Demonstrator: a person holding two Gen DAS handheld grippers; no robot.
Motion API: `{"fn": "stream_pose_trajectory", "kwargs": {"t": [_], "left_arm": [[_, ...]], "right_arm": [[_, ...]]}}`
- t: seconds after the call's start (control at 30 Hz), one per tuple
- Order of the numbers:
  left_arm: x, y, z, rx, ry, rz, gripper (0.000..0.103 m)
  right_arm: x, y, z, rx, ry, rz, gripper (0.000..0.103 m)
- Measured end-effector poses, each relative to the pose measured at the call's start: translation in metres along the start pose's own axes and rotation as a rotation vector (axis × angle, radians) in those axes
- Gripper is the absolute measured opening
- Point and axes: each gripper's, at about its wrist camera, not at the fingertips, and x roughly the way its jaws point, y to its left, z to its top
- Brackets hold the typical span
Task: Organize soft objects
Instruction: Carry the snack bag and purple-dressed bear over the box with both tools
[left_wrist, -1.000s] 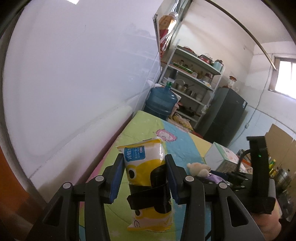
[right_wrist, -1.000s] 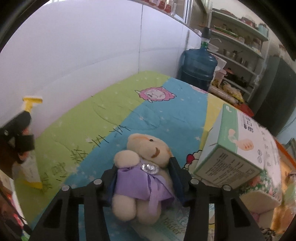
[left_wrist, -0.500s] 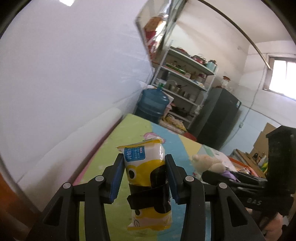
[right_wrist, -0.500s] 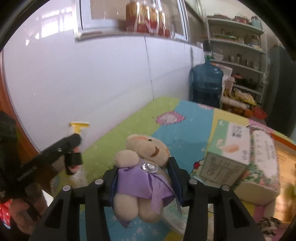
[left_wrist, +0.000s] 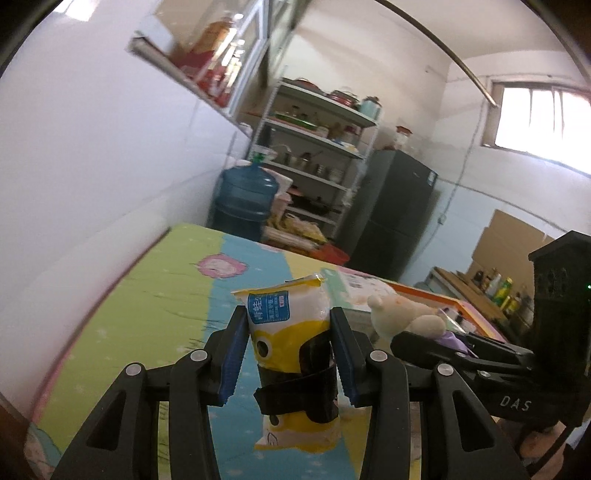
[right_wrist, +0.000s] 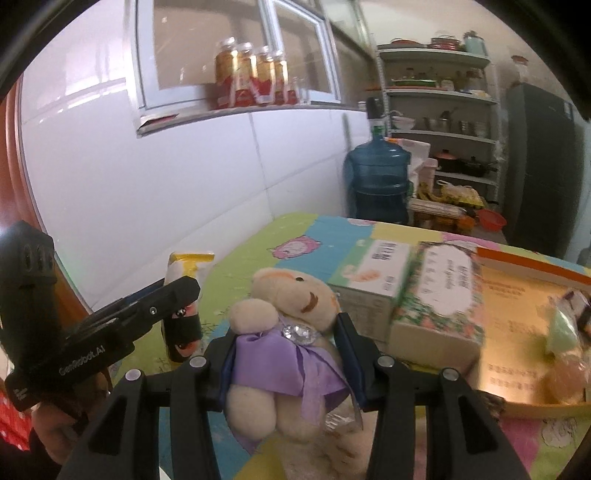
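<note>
Yellow pouch (left_wrist: 291, 354): soft white-and-yellow packet with a blue label near the top and cartoon eyes; black band around its middle; stood upright, sealed top edge up, lifted clear of the colourful cloth.
Pouch hold: pinched at both sides between blue-padded fingers.
Teddy bear (right_wrist: 291, 332): small cream plush with a purple dress and a clear gem at the chest; upright, head up, legs dangling.
Bear hold: squeezed at the waist between two padded fingers, above the cloth.
</note>
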Motion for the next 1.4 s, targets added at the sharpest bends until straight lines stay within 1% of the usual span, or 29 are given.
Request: {"fn": "stream_pose_trajectory", "kwargs": {"t": [0.1, 0.3, 0.5, 0.77, 1.27, 1.4], "left_arm": [[0.005, -0.018, -0.001, 0.026, 0.011, -0.018, 0.045], [0.004, -0.042, -0.005, 0.061, 0.029, -0.041, 0.045], [0.005, -0.071, -0.007, 0.102, 0.031, -0.065, 0.045], [0.004, -0.102, -0.006, 0.161, 0.015, -0.089, 0.045], [-0.002, -0.141, -0.002, 0.208, -0.03, -0.146, 0.044], [-0.001, -0.155, 0.0, 0.227, -0.03, -0.165, 0.044]], "right_arm": [[-0.012, -0.01, -0.005, 0.014, -0.017, -0.016, 0.048], [-0.033, -0.028, -0.013, 0.041, -0.044, -0.045, 0.048], [-0.052, -0.049, -0.021, 0.083, -0.073, -0.06, 0.048], [-0.075, -0.072, -0.029, 0.13, -0.115, -0.076, 0.048], [-0.113, -0.104, -0.042, 0.19, -0.18, -0.114, 0.048], [-0.124, -0.113, -0.045, 0.204, -0.197, -0.126, 0.048]]}}
